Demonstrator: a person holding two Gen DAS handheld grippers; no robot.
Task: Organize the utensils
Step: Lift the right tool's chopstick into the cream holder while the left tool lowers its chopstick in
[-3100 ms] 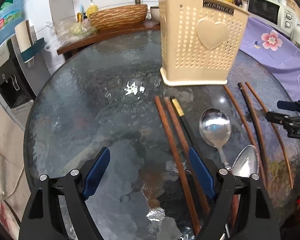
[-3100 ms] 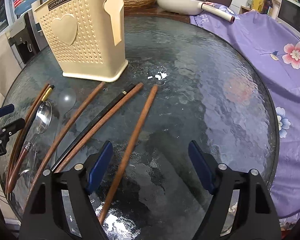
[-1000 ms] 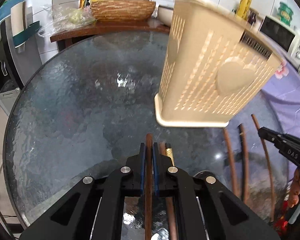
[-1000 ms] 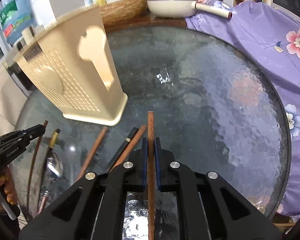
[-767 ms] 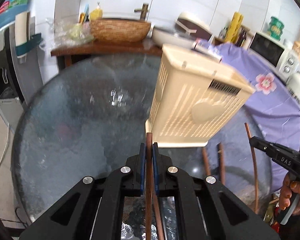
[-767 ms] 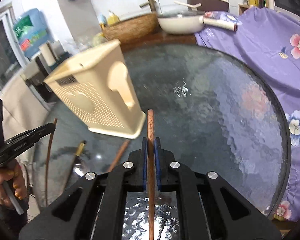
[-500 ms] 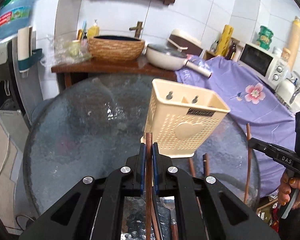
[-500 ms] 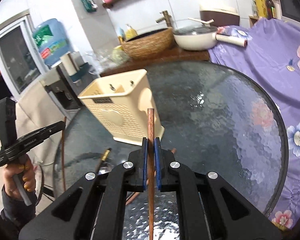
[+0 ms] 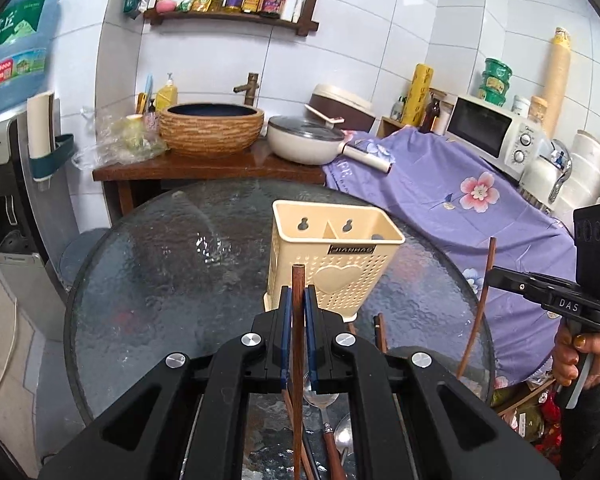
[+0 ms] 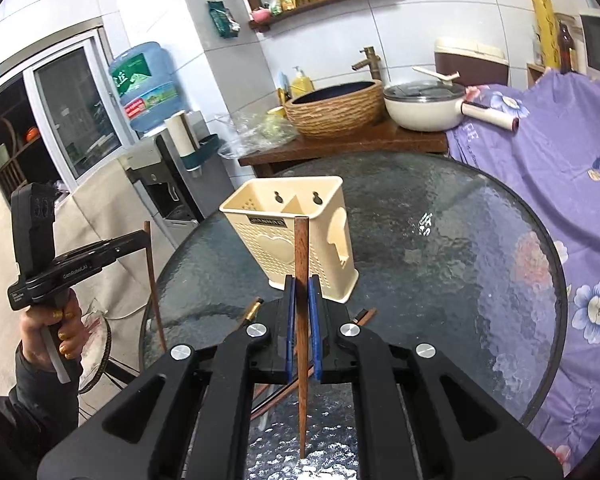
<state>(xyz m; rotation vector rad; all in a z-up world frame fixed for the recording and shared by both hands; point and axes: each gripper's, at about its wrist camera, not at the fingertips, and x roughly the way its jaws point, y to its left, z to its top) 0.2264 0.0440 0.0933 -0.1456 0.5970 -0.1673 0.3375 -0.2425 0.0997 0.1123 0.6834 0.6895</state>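
My left gripper point(image 9: 298, 294) is shut on a brown wooden chopstick point(image 9: 297, 400), held above the round glass table point(image 9: 148, 288). My right gripper point(image 10: 301, 286) is shut on a second brown chopstick point(image 10: 301, 240), whose thin end hangs down. The cream perforated utensil holder point(image 9: 332, 268) stands upright on the table ahead of both grippers, with both open compartments visible from above. In the right wrist view, the holder point(image 10: 292, 236) is right behind the raised chopstick. Two spoons point(image 9: 320, 398) and several more chopsticks point(image 9: 380, 336) lie on the glass below the left gripper.
A wooden counter point(image 9: 204, 168) behind the table carries a woven basin point(image 9: 210, 128) and a white pan point(image 9: 306, 146). A purple flowered cloth point(image 9: 460, 200) flanks the table's right, and a water dispenser point(image 10: 168, 168) its left. A black chopstick with a gold end point(image 10: 252, 308) lies on the glass.
Both grippers have risen from the table, each with its chopstick still clamped. The holder now looks smaller and lower, and its open top has come into view.
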